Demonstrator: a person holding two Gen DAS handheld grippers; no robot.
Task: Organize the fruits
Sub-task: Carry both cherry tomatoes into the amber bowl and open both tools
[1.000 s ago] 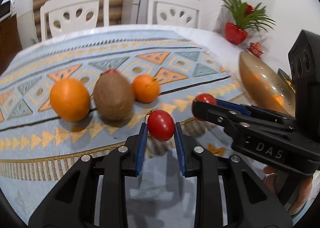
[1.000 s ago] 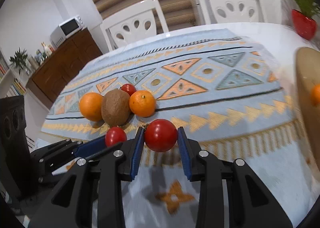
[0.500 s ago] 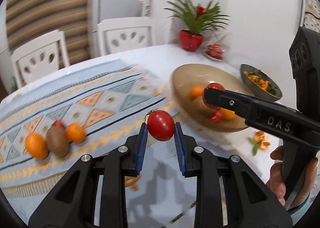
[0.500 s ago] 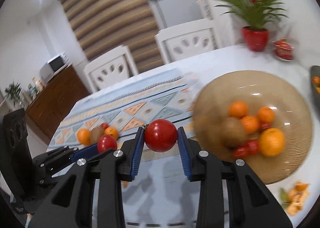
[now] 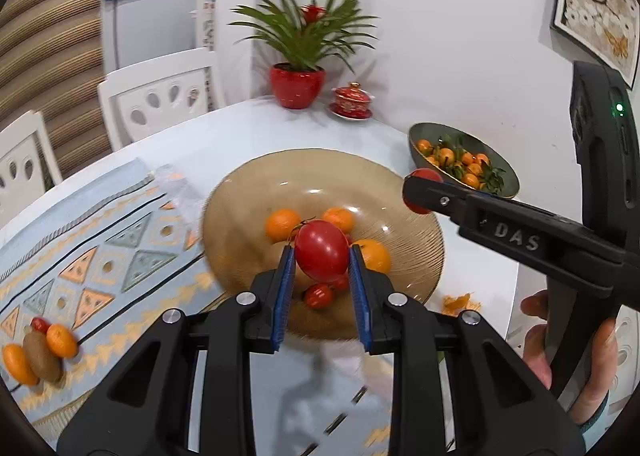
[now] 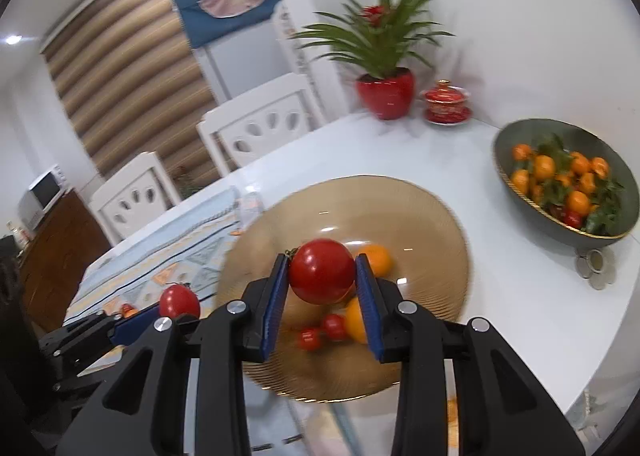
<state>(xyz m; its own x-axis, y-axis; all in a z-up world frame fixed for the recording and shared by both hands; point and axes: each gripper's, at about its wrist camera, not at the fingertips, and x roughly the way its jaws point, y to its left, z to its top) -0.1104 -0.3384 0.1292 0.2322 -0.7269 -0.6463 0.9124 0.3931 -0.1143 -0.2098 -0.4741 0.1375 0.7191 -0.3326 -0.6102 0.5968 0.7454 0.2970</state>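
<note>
My left gripper (image 5: 321,260) is shut on a red tomato (image 5: 322,251), held over the near side of the amber glass plate (image 5: 260,191). My right gripper (image 6: 322,274) is shut on another red tomato (image 6: 322,271), also above the plate (image 6: 420,207). On the plate lie oranges (image 5: 283,223), small tomatoes (image 5: 319,294) and other fruit partly hidden by the fingers. In the left wrist view the right gripper (image 5: 420,191) comes in from the right with its tomato. Two oranges (image 5: 61,340), a kiwi (image 5: 40,352) and a small tomato lie on the patterned cloth (image 5: 100,248) at far left.
A dark green bowl (image 6: 512,135) of tangerines with leaves stands at the right of the white table. A red potted plant (image 6: 386,95) and a red lidded cup (image 6: 446,101) sit at the back. White chairs (image 6: 260,127) line the far edge. Peel scraps (image 5: 456,302) lie by the plate.
Both grippers have swung right with their tomatoes, from over the cloth to over the amber plate. The fruit left on the cloth has slid to the far left of the view.
</note>
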